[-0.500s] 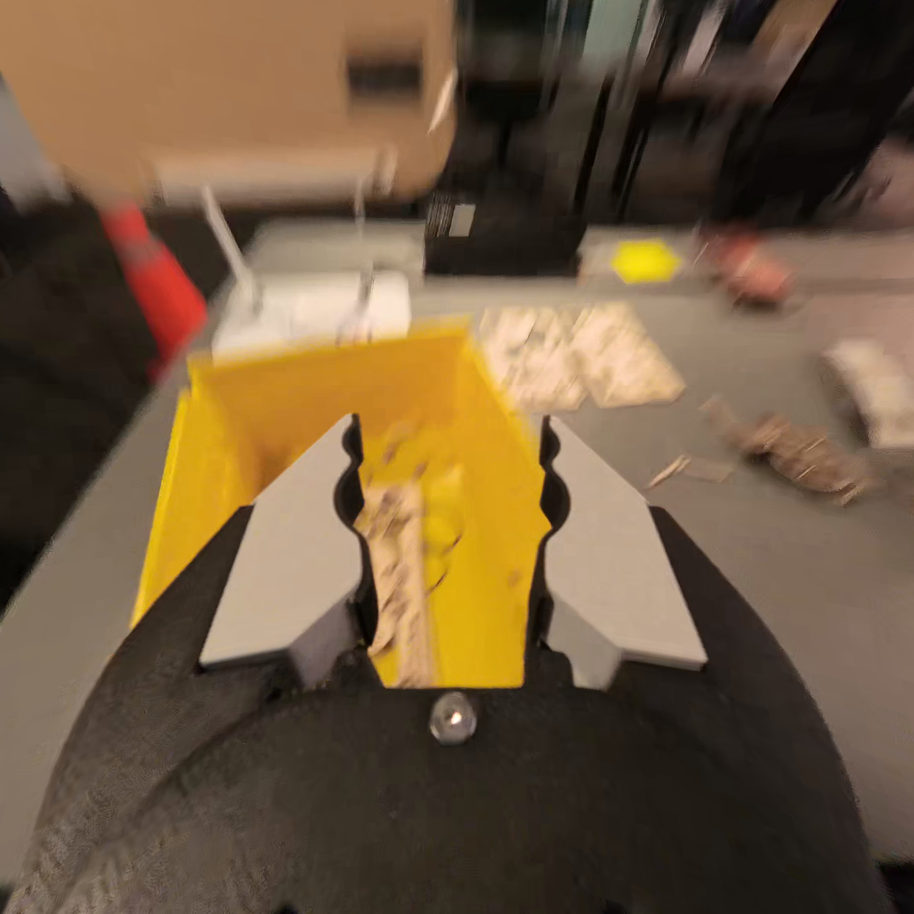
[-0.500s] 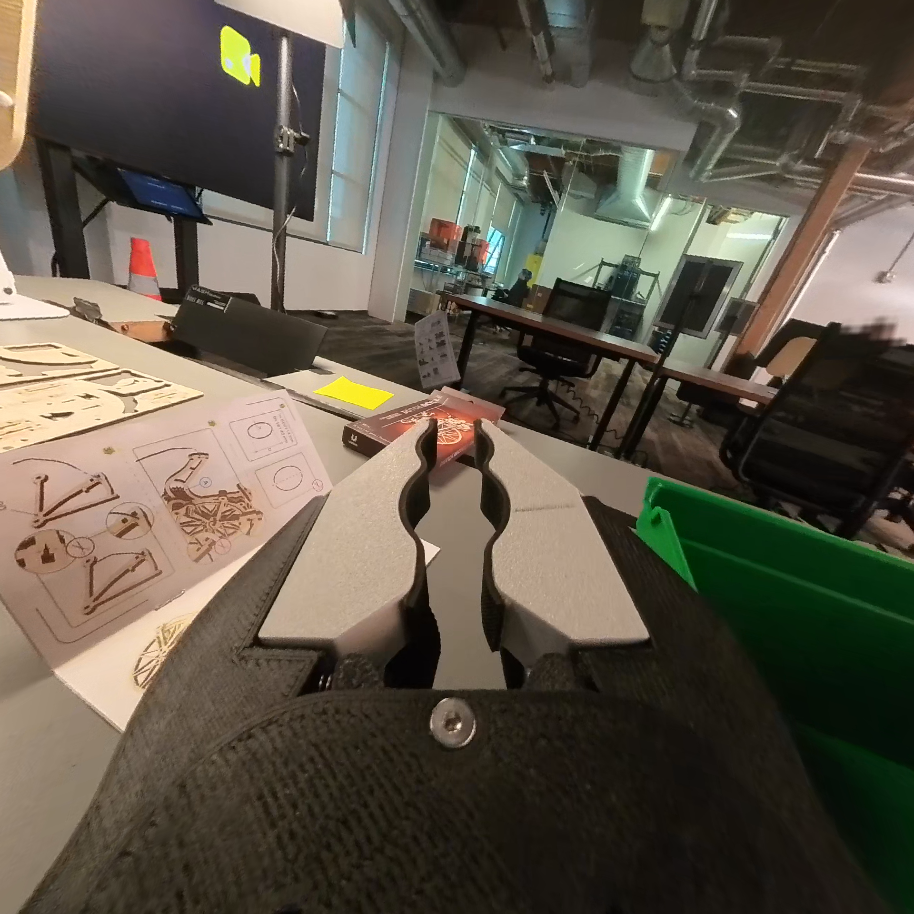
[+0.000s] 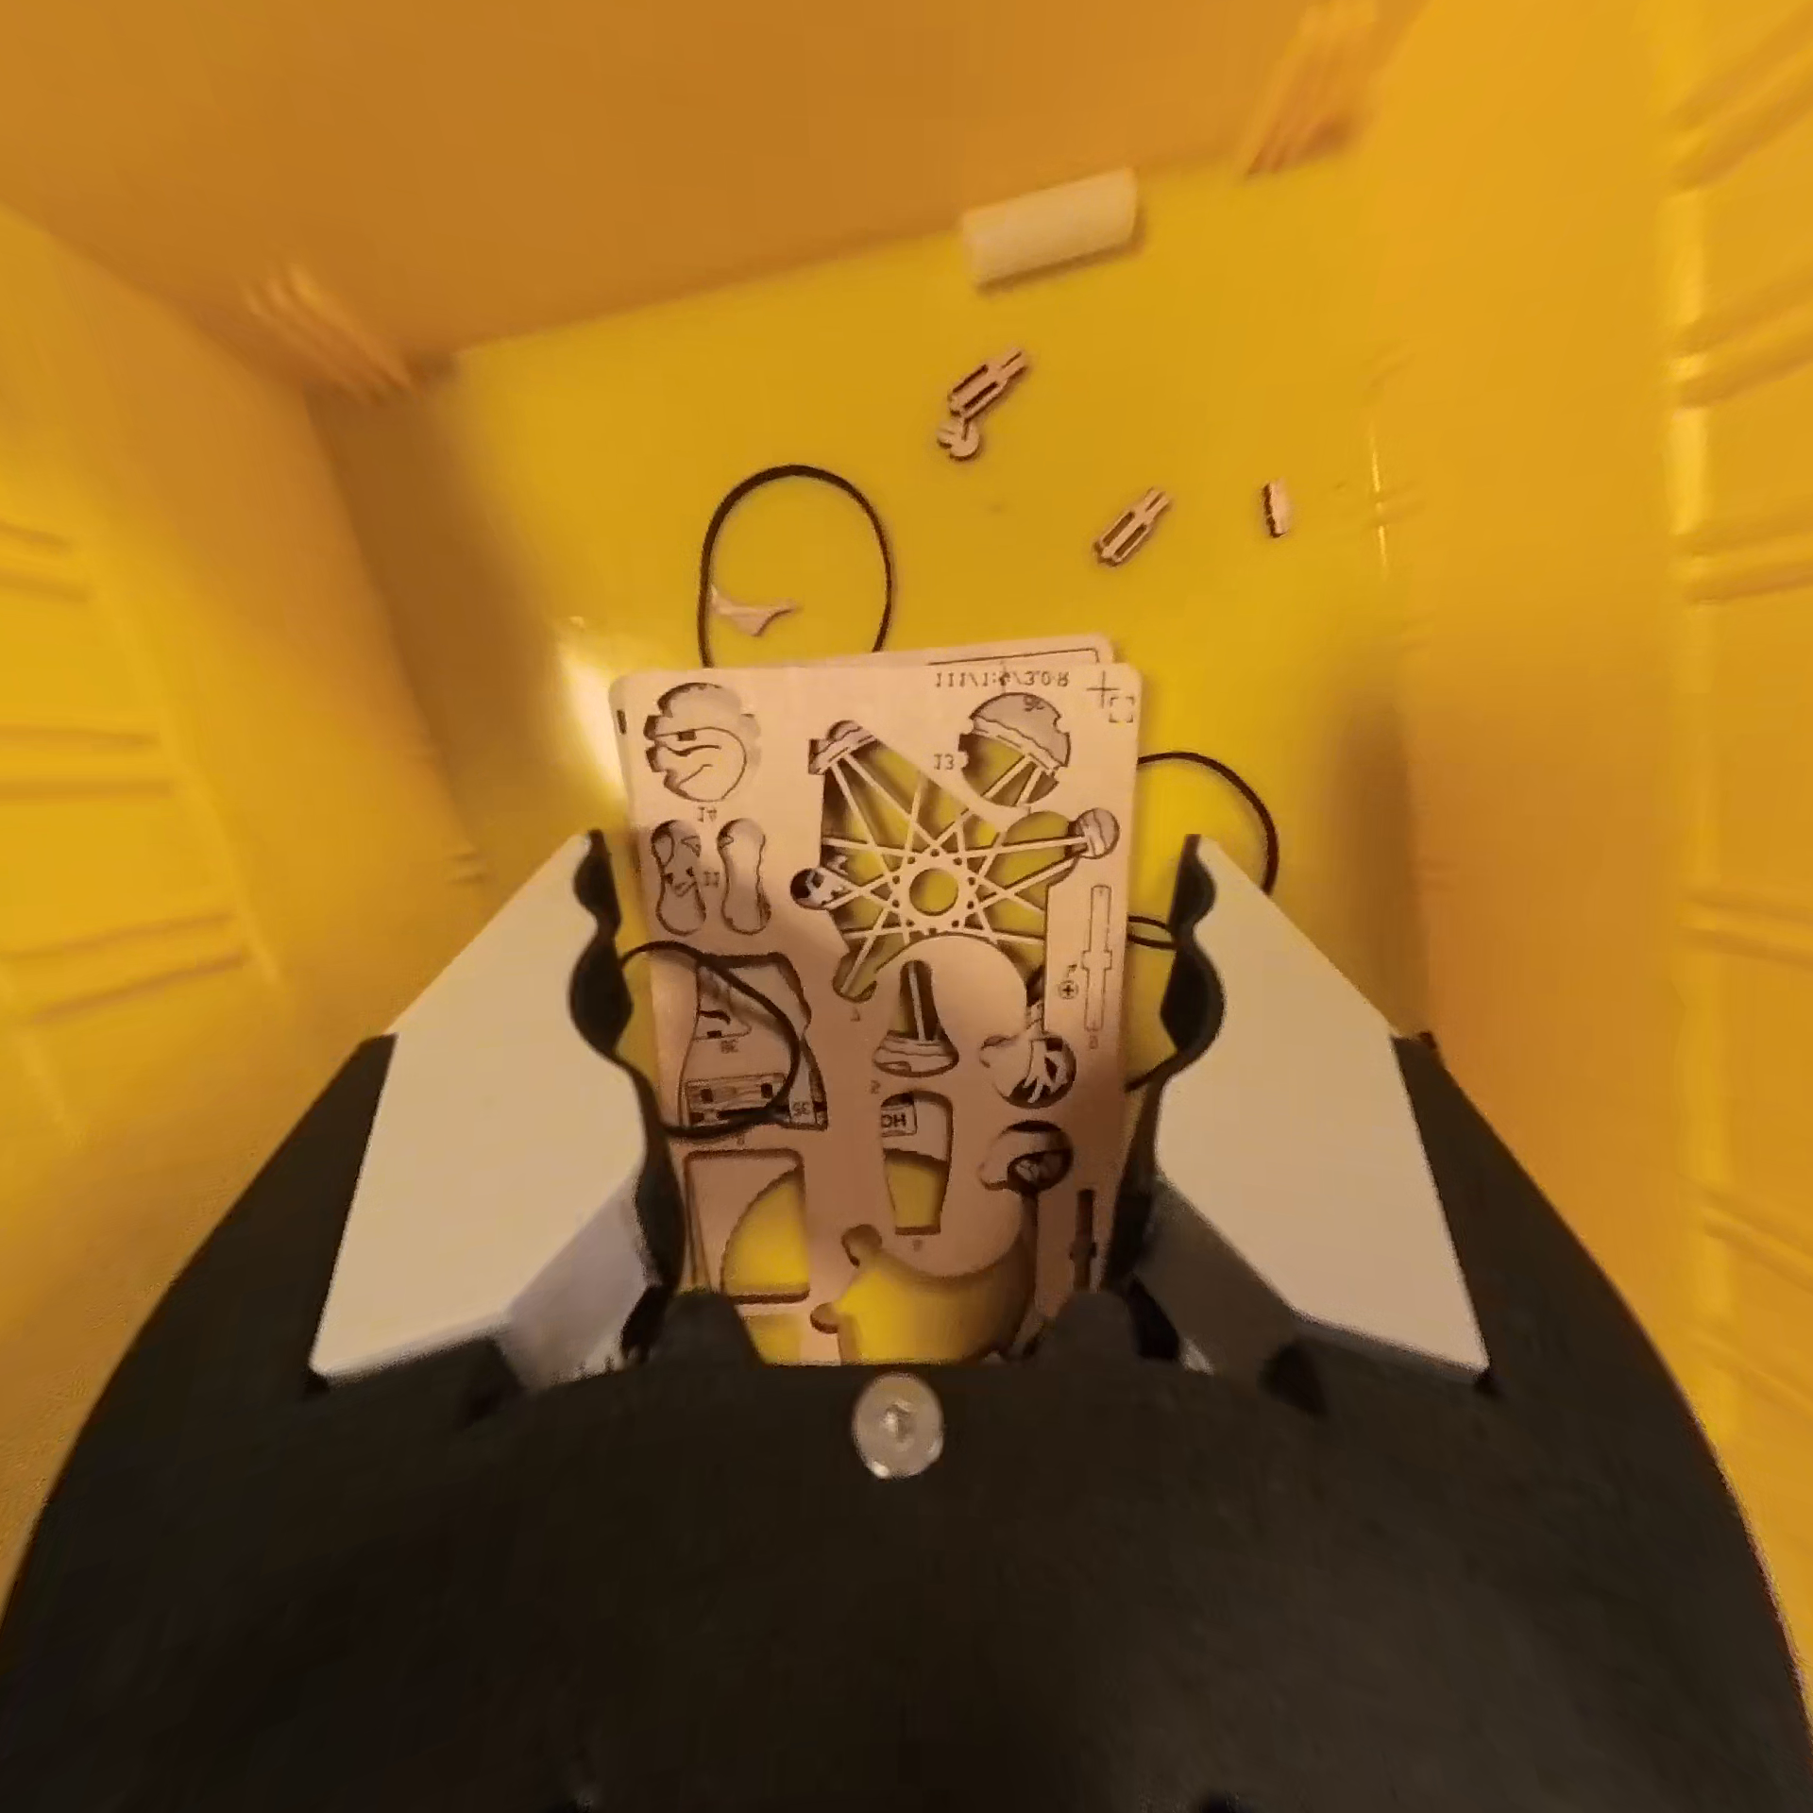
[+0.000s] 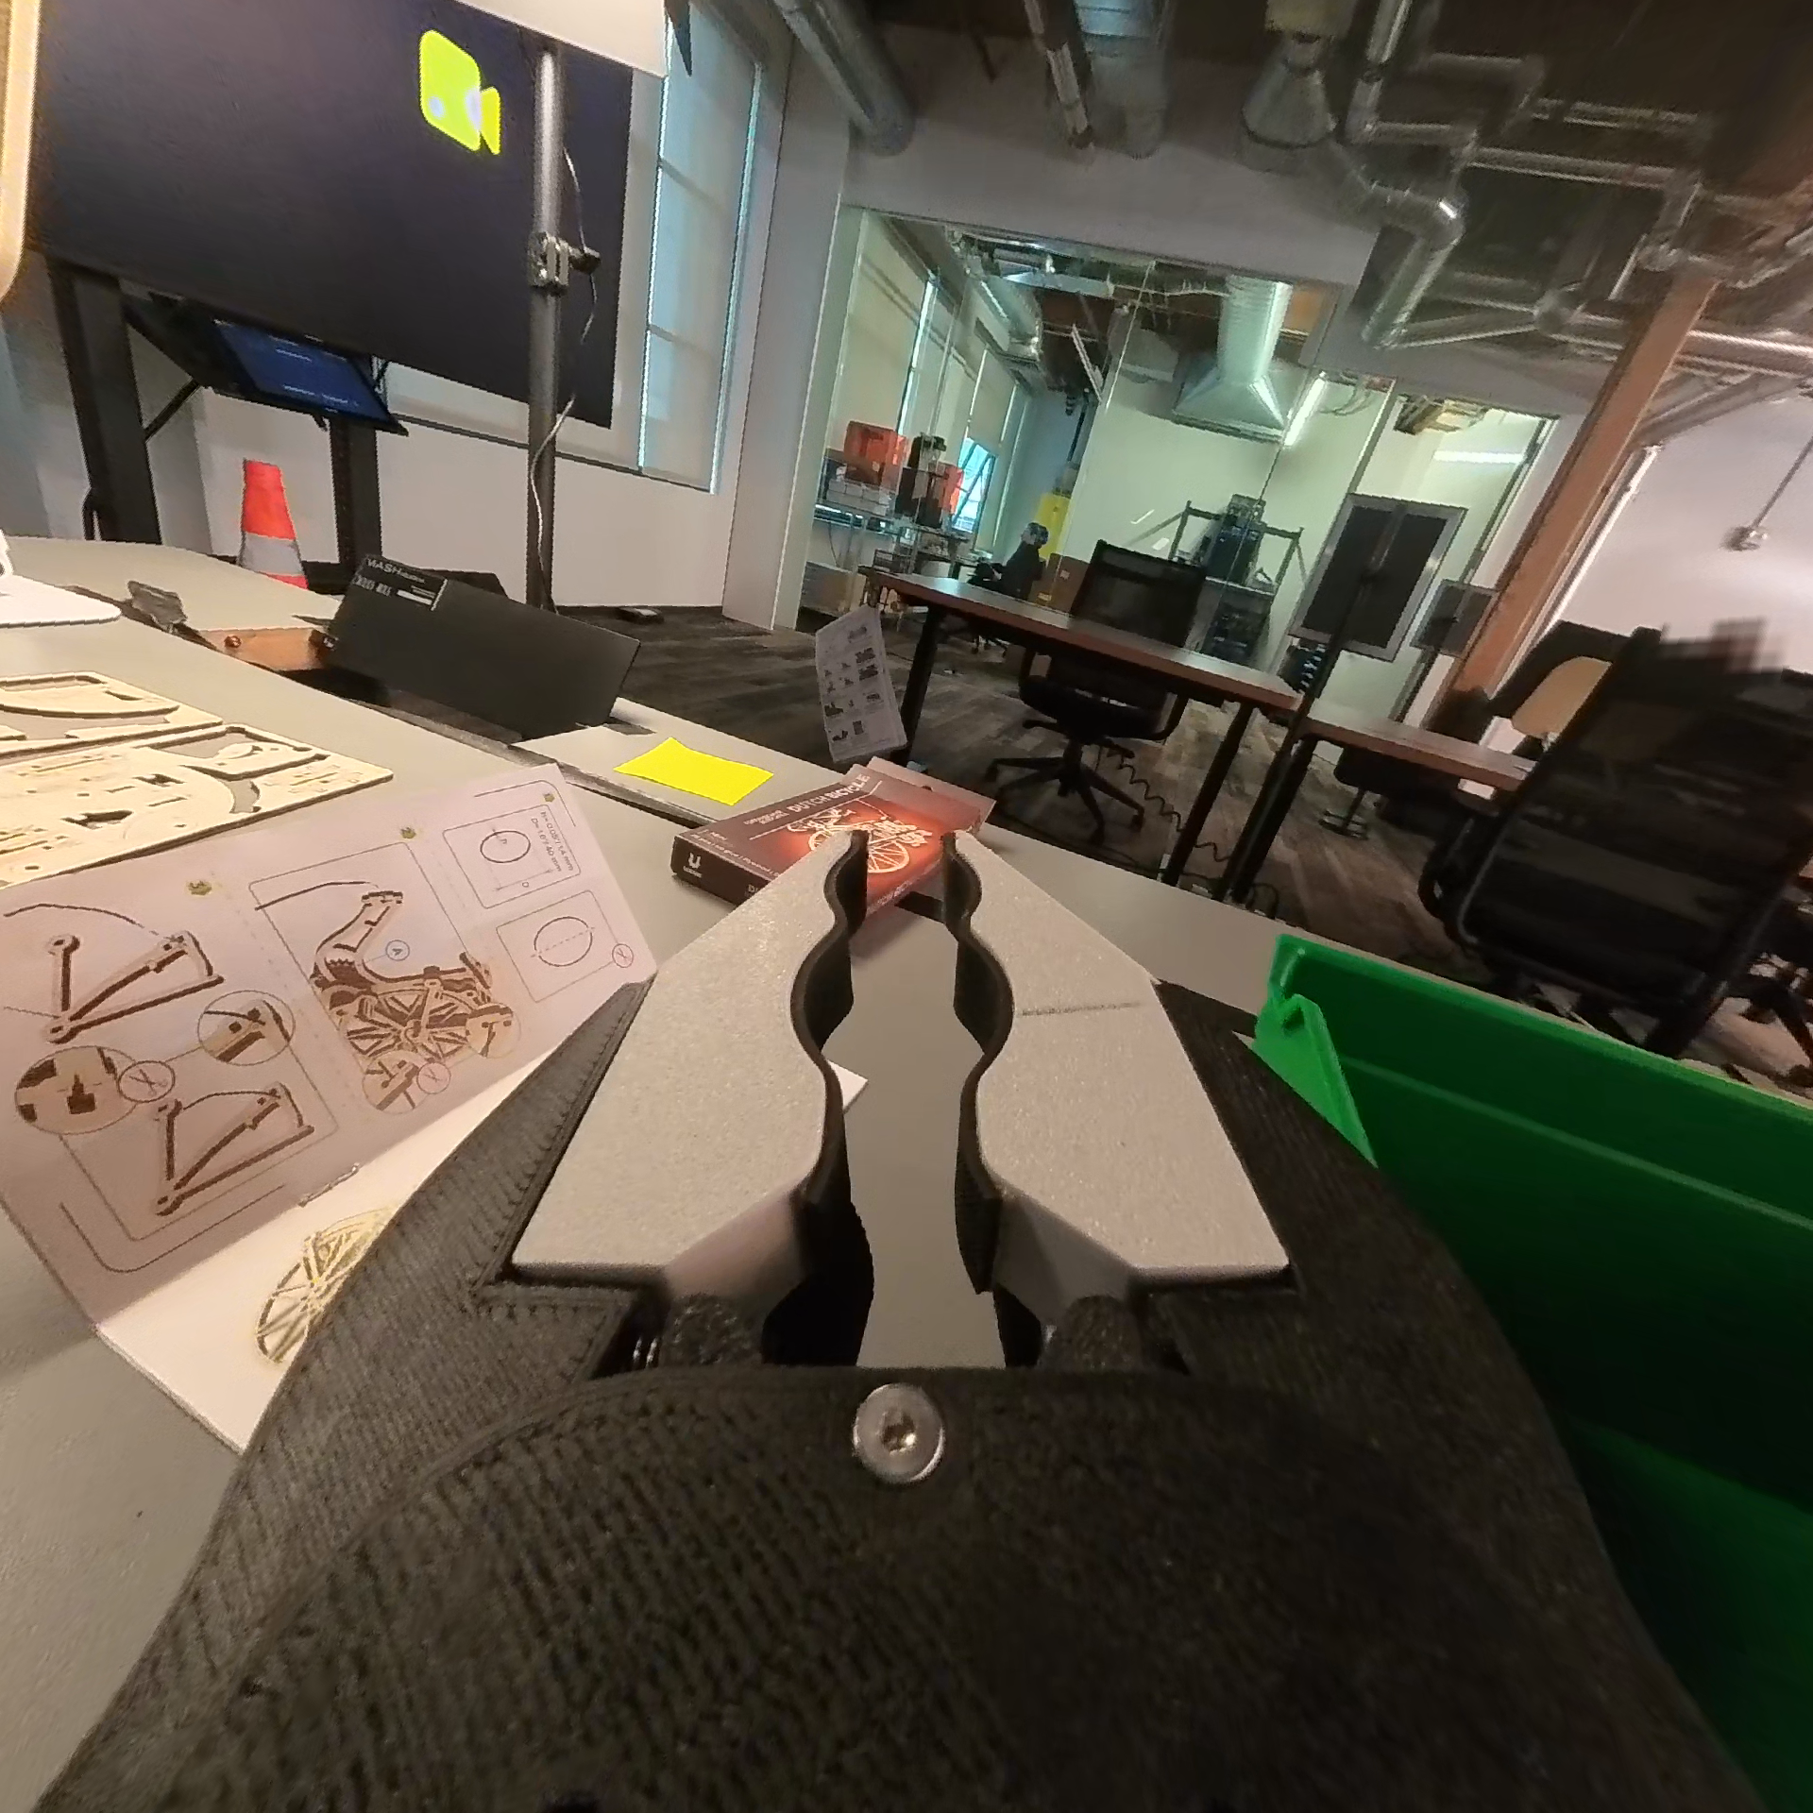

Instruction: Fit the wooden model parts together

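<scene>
While inside glossy yellow bin (image 3: 294, 687), flat laser-cut plywood sheet (image 3: 883, 981).

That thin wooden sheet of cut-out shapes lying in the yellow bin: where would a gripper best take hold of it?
Probably by its two long side edges, coming straight down from above. The thin wooden sheet lies flat on the yellow bin floor, and the open left gripper already straddles it, one finger beside each edge. The middle is fragile cut-out spokes; the solid border looks safer. A black elastic loop draped over it may snag.

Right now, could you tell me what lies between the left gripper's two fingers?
In the left wrist view, a wooden parts sheet, with a black elastic loop across it.
</scene>
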Tool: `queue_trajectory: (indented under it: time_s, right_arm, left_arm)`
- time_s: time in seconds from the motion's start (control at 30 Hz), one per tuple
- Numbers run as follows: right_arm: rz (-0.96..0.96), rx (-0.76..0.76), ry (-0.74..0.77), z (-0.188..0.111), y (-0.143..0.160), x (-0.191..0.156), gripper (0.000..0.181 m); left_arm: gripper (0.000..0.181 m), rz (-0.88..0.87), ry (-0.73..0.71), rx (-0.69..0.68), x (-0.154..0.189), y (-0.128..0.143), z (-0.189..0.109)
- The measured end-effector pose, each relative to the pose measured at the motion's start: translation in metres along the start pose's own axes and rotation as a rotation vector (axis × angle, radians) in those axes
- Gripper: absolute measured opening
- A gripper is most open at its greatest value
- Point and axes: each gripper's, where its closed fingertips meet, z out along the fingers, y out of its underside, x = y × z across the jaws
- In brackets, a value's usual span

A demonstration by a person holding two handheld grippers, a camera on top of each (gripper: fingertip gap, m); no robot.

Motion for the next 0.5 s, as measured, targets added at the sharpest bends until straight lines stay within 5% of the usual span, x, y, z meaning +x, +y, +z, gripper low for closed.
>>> queue_trajectory:
  time_s: [0.23, 0.5]
  right_arm:
    - [0.003, -0.005, -0.011, 0.002, 0.001, -0.002, 0.013]
    - [0.019, -0.003, -0.017, 0.002, 0.001, -0.001, 0.013]
  left_arm:
    - [0.096, -0.001, 0.027, -0.005, 0.005, 0.002, -0.011]
    - [0.096, -0.005, -0.015, 0.421, 0.008, -0.024, -0.095]
